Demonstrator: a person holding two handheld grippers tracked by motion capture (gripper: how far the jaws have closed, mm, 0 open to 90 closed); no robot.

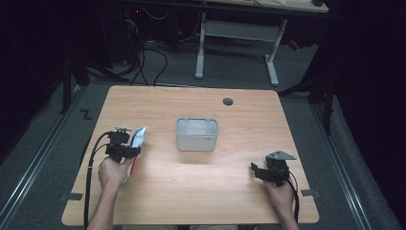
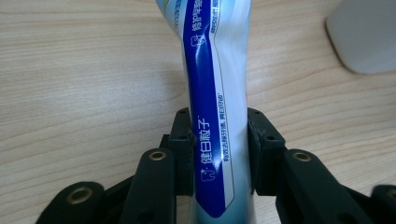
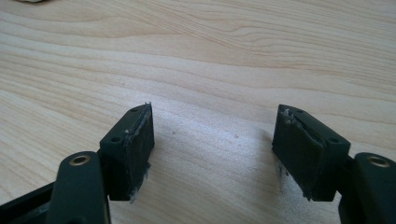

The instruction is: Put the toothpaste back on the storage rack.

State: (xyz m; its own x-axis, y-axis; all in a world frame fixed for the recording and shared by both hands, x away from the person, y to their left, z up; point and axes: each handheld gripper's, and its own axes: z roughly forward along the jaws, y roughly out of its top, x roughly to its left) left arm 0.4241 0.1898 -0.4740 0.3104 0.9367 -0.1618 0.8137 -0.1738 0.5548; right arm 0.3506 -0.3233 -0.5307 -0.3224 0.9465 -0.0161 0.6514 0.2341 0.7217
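My left gripper [image 2: 219, 154] jaws clamp toothpaste tube [image 2: 212, 93] near surface's left edge. My right gripper [image 3: 212, 149] jaws gape wide near right edge. Grey bin [image 1: 197, 134] mid-surface.

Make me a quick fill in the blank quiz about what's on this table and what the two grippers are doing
1. The left gripper is shut on a ____ tube.
2. The right gripper has its jaws ____, holding nothing.
3. The grey bin sits near the table's ____.

Missing words: toothpaste; open; middle
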